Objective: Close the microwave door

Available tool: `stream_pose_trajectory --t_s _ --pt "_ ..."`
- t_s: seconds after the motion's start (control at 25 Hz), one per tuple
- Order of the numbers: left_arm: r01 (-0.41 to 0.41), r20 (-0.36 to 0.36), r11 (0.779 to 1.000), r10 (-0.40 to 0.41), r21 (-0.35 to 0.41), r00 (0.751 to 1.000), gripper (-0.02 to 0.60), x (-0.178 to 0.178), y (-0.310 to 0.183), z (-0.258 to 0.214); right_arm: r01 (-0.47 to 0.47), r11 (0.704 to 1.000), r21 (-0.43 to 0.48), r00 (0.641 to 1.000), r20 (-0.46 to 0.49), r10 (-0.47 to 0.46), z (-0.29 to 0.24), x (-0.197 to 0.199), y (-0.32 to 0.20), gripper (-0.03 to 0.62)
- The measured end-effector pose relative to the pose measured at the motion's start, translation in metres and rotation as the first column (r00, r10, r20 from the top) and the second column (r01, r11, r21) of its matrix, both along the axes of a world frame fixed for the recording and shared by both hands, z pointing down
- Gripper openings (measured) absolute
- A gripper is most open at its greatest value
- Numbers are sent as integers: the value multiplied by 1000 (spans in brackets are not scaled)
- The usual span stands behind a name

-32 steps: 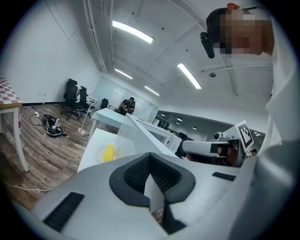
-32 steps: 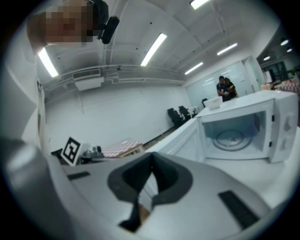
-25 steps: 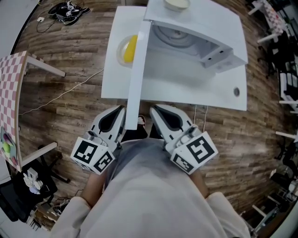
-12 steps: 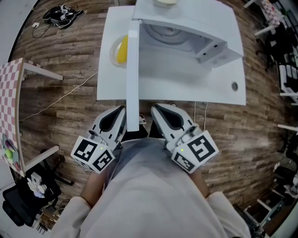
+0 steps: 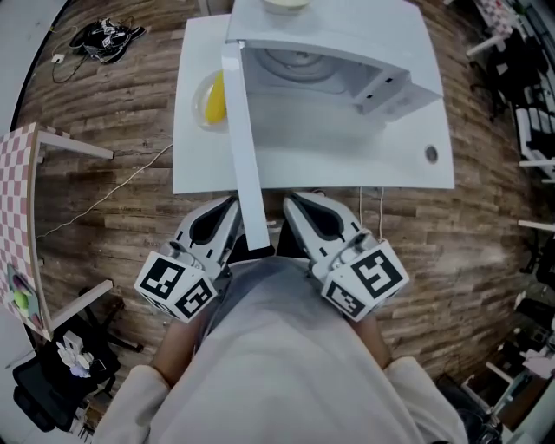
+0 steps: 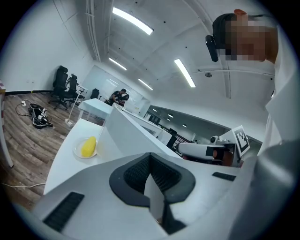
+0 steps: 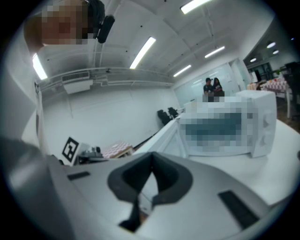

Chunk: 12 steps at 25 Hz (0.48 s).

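Note:
The white microwave (image 5: pixel 347 52) stands on a white table (image 5: pixel 390 165) with its glass turntable (image 5: pixel 299 62) showing inside. Its door (image 5: pixel 243 147) is swung wide open and juts edge-on over the table's near edge toward me. Both grippers are held low against my chest, short of the table. The left gripper (image 5: pixel 227 206) is just left of the door's free end, the right gripper (image 5: pixel 290 206) just right of it. Both are shut with nothing in them, as the left gripper (image 6: pixel 152 187) and right gripper (image 7: pixel 149 187) views confirm. Neither touches the door.
A plate with a yellow item (image 5: pixel 211 97) lies on the table left of the door. A bowl (image 5: pixel 286 4) sits on the microwave's top. A checkered table (image 5: pixel 17 199) stands at far left, cables (image 5: pixel 100 35) lie on the wooden floor, office chairs (image 5: pixel 529 78) at right.
The head view has shifted, so the table and microwave sit higher and further left in frame. The door stays open. Both grippers remain by my chest.

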<state>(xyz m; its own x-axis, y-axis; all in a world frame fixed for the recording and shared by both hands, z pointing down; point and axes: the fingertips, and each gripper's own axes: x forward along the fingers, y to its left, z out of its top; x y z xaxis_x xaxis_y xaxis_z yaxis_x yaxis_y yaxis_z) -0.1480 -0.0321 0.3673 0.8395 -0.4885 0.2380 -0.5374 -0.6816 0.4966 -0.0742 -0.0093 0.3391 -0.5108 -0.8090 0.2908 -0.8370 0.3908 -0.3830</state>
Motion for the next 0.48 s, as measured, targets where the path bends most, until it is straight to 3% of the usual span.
stream_pose_trajectory --t_s 0.48 --pt "-53 -7 999 53 -10 999 17 21 1 0 -58 998 -12 998 -5 58 3 24 0 18"
